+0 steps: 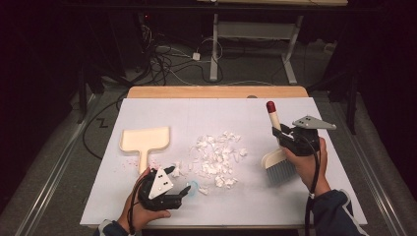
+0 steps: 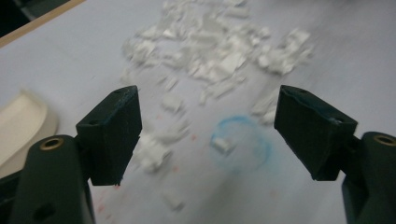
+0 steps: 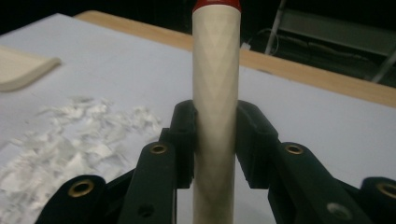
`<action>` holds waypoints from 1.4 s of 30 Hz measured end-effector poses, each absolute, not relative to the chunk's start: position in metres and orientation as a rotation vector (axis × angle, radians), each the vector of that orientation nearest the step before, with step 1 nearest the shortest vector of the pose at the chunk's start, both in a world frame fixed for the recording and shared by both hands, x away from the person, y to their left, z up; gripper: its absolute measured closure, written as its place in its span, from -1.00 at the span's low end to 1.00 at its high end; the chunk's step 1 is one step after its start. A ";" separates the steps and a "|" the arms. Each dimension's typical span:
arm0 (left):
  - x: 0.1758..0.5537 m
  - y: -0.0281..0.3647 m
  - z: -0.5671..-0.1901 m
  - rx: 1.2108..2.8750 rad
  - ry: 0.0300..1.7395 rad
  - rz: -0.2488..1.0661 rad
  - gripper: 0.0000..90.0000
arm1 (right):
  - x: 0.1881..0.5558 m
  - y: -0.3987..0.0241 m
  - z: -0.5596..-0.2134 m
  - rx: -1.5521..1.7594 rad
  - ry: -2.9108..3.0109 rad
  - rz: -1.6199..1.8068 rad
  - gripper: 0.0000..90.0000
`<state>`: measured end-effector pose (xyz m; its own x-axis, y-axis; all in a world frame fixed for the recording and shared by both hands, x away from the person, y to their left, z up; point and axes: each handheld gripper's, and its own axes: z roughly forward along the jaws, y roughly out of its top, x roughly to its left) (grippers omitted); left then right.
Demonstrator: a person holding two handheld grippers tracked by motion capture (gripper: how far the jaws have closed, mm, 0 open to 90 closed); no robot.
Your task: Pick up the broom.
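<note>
high view, sweeping set-up on a table covered by a white sheet [image 1: 147, 110]. my right gripper [image 1: 291, 139], at about four o'clock on the sheet, has its jaws closed around the cream cylindrical handle of a small hand brush with a red tip and grey bristles [image 1: 277, 162]; in the right gripper view the handle [image 3: 215, 93] stands upright between the two black jaws, touched on both sides. the bristles rest on or just above the sheet, at the three o'clock edge of a loose pile of white torn paper scraps [image 1: 216, 155] that lies near the sheet's centre. my left gripper [image 1: 179, 182], at about seven o'clock, has its jaws spread wide and holds nothing; the left gripper view looks between them onto stray scraps and a faint blue ring drawn on the sheet [image 2: 243, 142]. a cream plastic dustpan with a flat handle [image 1: 145, 140] lies at nine o'clock, apart from the pile, its handle pointing towards my left hand; i see no scraps in it.

judged progress: early. the brush is taken up; the dustpan is not yet grasped, and the scraps remain scattered on the sheet. gathering them and moving them into the pan appear to be left.
</note>
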<state>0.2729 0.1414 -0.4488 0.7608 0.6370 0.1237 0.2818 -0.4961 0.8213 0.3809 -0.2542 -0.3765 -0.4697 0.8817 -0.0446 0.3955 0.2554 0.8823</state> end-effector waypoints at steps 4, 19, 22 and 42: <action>0.275 0.120 -0.441 2.064 0.644 0.450 -0.54 | 0.367 -0.244 -0.359 1.093 1.966 1.193 0.58; 0.285 0.035 -0.420 1.960 0.533 0.272 -0.56 | 0.328 -0.191 -0.349 0.914 2.032 1.295 0.58; 0.287 0.024 -0.424 1.941 0.551 0.241 -0.46 | 0.322 -0.181 -0.353 0.894 2.046 1.300 0.58; 0.301 0.039 -0.434 1.928 0.576 0.172 0.36 | 0.293 -0.155 -0.360 0.794 2.041 1.381 0.58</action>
